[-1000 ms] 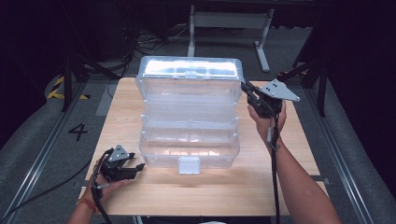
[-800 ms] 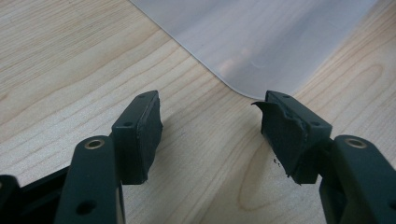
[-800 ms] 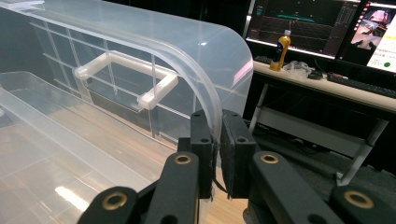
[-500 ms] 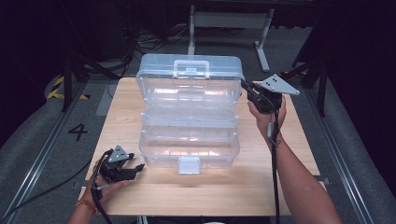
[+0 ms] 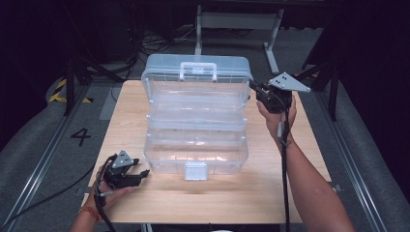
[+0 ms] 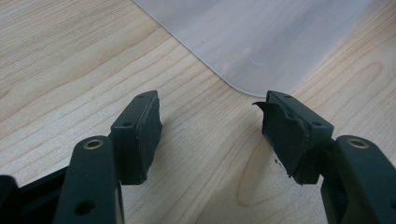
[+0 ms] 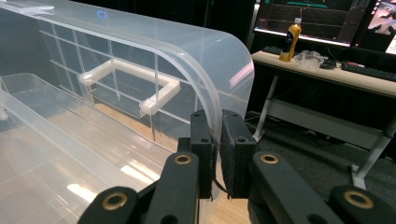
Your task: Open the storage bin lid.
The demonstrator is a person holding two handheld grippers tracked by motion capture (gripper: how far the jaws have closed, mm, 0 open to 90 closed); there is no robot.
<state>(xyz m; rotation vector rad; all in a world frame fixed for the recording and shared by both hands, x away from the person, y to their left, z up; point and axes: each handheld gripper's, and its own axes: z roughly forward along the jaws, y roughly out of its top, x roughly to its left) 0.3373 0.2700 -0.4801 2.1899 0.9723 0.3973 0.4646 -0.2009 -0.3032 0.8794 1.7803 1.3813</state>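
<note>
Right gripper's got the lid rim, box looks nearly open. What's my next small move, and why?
Probably ease the lid a little farther back with the right gripper, then let go. Its jaws are shut on the lid's rim, and the lid stands nearly upright behind the clear plastic toolbox, whose trays are already spread. The left gripper rests open on the wooden table, holding nothing.
</note>
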